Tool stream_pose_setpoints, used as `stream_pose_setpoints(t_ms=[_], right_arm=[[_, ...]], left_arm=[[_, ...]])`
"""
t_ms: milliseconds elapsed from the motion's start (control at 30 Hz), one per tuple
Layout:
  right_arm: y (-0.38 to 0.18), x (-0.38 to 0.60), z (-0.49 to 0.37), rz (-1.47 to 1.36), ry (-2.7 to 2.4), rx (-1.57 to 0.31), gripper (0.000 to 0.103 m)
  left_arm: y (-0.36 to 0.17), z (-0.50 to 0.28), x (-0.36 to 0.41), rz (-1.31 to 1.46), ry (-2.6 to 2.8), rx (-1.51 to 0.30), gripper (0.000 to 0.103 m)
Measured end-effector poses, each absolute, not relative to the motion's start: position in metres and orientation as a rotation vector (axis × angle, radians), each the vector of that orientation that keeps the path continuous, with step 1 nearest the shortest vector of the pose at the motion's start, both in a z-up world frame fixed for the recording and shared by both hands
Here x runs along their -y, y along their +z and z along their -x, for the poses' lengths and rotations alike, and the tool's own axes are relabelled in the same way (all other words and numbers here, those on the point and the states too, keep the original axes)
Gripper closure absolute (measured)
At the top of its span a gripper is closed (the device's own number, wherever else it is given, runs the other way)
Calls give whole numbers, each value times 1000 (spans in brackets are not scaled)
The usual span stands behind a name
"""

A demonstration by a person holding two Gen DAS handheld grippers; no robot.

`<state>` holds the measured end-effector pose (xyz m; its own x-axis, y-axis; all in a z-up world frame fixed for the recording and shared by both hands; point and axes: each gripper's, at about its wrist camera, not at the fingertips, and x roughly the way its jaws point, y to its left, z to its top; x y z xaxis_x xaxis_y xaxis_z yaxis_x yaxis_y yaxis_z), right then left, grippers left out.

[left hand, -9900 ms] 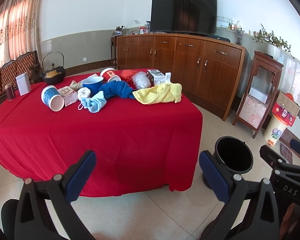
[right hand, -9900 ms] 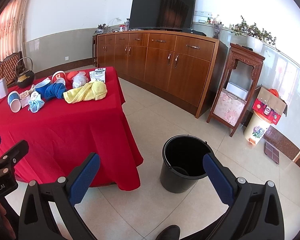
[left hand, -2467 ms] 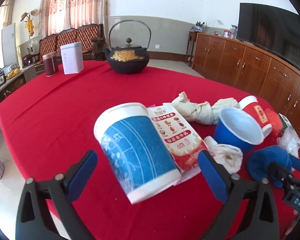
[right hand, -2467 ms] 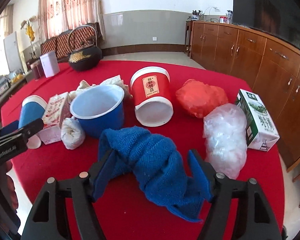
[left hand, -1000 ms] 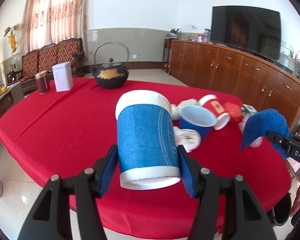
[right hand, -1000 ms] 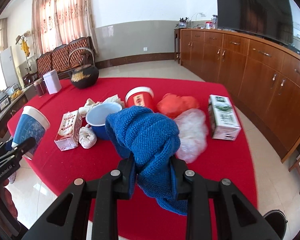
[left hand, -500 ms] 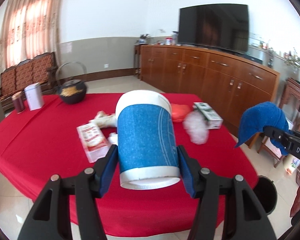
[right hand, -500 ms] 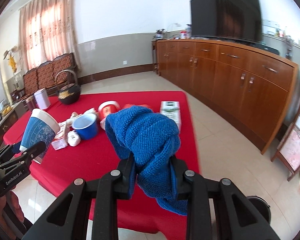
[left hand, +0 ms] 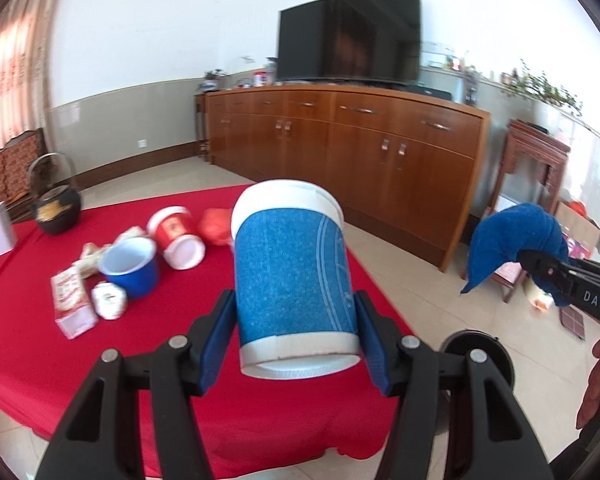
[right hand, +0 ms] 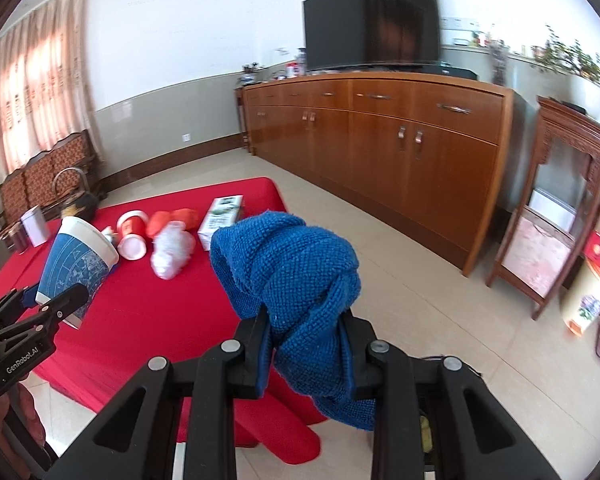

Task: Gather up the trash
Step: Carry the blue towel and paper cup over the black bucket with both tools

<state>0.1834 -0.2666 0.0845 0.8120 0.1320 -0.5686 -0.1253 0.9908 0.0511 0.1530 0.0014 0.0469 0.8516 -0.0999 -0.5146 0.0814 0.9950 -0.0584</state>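
Observation:
My left gripper (left hand: 296,344) is shut on a blue paper cup (left hand: 294,280) with white rims, held upright above the red table's (left hand: 28,360) right edge. The cup also shows at the left of the right wrist view (right hand: 78,266). My right gripper (right hand: 306,352) is shut on a blue knitted cloth (right hand: 296,276), held over the floor beside the table; the cloth also shows in the left wrist view (left hand: 516,240). The black trash bucket (left hand: 480,354) stands on the floor below, mostly hidden behind the left gripper's fingers.
On the table lie a red cup (left hand: 176,236), a blue bowl (left hand: 130,266), a snack carton (left hand: 70,306), a white wad (left hand: 108,300), an orange bag (left hand: 214,232), a clear bag (right hand: 172,250), a milk carton (right hand: 222,216). A wooden sideboard (left hand: 360,152) stands behind, a wooden stand (right hand: 556,216) at right.
Both grippers have swung right, away from the table's middle toward its right edge and the floor, still holding the cup and the cloth. The bucket has come closer below.

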Motion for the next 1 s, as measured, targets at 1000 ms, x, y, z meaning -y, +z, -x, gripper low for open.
stream_pose_setpoints(t_ms=[1000], right_arm=[[7, 478, -165, -51, -131, -771, 74]], left_arm=[[-9, -189, 218, -101, -457, -696, 44]])
